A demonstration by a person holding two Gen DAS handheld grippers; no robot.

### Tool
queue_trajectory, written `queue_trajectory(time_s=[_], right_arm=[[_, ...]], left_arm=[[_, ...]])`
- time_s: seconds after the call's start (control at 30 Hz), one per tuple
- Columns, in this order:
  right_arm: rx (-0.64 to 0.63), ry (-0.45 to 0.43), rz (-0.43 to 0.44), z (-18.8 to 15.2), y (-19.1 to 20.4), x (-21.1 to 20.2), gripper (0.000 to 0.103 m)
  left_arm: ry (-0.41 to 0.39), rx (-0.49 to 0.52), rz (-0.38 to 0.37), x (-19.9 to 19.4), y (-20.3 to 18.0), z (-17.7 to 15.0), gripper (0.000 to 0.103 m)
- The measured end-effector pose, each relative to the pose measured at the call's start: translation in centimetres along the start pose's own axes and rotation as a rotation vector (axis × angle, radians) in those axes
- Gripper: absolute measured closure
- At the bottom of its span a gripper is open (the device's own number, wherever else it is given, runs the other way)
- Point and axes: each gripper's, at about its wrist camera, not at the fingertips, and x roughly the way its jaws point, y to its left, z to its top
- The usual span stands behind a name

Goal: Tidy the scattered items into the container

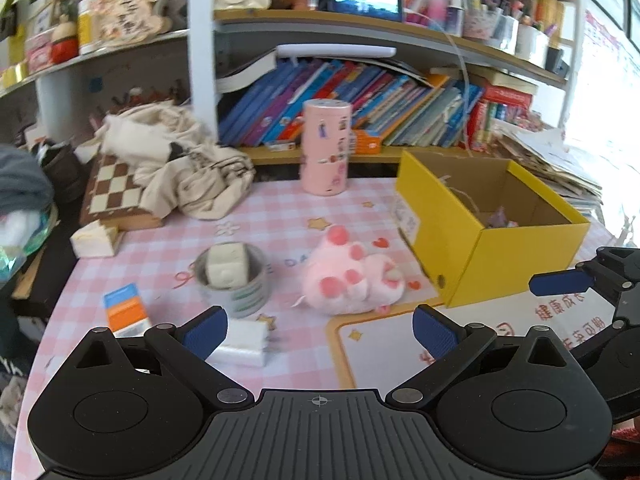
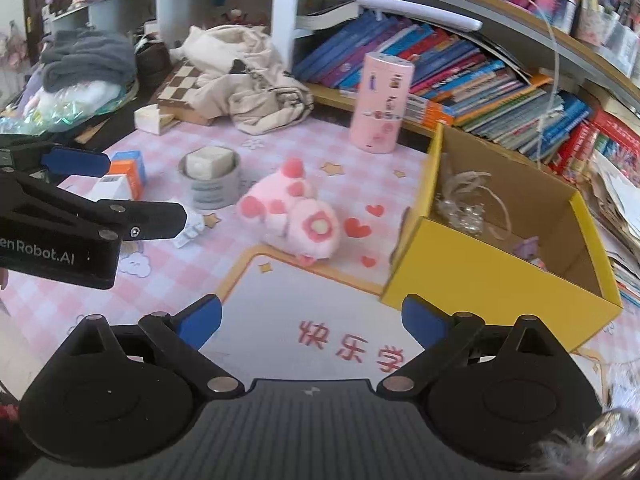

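My left tongs [image 1: 320, 334] are spread wide with nothing between the pads, and my right tongs [image 2: 312, 320] gape just as wide, equally bare. Just ahead of the left pair lies the pink plush toy [image 1: 352, 276] on the checked tablecloth [image 1: 280, 208]; a white packet [image 1: 244, 342] sits at its left pad. Ahead-right of both stands the yellow box [image 2: 492, 276], holding what looks like tangled string, though blurred. Further left is a tin [image 1: 234, 280] with a white block inside.
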Motion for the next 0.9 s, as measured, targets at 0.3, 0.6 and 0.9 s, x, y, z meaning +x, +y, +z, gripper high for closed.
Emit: queue_trajectory(time_s=[0.3, 0.6, 0.9], right_arm=[[-0.035, 0.039, 0.025, 0.8, 2.1, 2.1, 0.005], [-0.006, 0.092, 0.023, 1.2, 2.2, 4.2, 0.005], [-0.012, 0.102, 0.022, 1.7, 2.2, 4.8, 0.005]], left_arm=[[0.075, -0.016, 0.042, 0.7, 2.6, -1.3, 0.002], [0.134, -0.017, 0.047, 2.0, 4.2, -2.2, 0.002], [0.141, -0.033, 0.046, 2.7, 4.6, -2.0, 0.002]])
